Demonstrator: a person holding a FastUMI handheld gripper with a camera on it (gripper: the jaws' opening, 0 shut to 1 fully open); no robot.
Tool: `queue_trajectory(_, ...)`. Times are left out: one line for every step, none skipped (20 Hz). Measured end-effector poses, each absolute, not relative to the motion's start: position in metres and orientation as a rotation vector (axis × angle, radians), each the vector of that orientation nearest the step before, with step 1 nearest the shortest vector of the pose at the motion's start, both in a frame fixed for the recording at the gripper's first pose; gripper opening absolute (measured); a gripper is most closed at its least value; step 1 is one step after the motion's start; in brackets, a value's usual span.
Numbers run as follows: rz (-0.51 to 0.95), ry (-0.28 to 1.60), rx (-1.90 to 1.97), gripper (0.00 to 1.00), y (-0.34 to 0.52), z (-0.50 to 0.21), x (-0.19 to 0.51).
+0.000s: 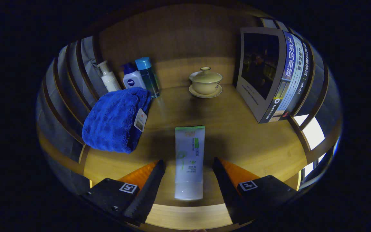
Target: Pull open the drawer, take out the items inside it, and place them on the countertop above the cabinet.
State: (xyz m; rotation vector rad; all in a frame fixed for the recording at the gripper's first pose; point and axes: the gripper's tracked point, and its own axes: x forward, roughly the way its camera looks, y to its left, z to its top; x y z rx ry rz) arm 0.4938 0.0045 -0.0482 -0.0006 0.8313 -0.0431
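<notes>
Tube (189, 161) between parted gripper (188, 172) fingers

Your bench (237, 135) looks like wood with a visible grain, smooth and faintly glossy. On it, between your spread fingers (153, 180), the tube (189, 161) reads as smooth plastic with a soft sheen, and neither finger touches it. Left of the tube, the towel (116, 120) is thick, fluffy cloth, quite matt, with a paper-like tag (140, 120) on it. Behind the towel, the bottles (133, 79) look like plastic, one of them see-through. Beyond the tube, the lidded cup (205, 82) and its saucer look like glazed ceramic, smooth. Right of the cup, the books (269, 74) have glossy paper covers.
</notes>
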Motion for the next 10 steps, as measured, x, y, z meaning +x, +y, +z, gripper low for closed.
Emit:
queue_trajectory(-0.043, 0.823, 0.001, 0.99, 0.004, -0.046, 0.494)
queue_trajectory(-0.044, 0.806, 0.001, 0.99, 0.004, -0.041, 0.493)
queue_trajectory(-0.043, 0.787, 0.001, 0.99, 0.004, -0.035, 0.492)
queue_trajectory(-0.037, 0.769, -0.002, 0.99, 0.006, -0.029, 0.49)
queue_trajectory(-0.029, 0.749, -0.008, 0.99, 0.008, -0.022, 0.487)
queue_trajectory(-0.019, 0.725, -0.017, 0.99, 0.012, -0.014, 0.482)
queue_trajectory(-0.009, 0.696, -0.032, 0.98, 0.016, -0.005, 0.476)
queue_trajectory(0.011, 0.657, -0.041, 0.98, 0.023, 0.005, 0.471)
queue_trajectory(0.05, 0.631, -0.049, 0.98, 0.032, 0.013, 0.464)
queue_trajectory(0.077, 0.613, -0.058, 0.98, 0.042, 0.02, 0.453)
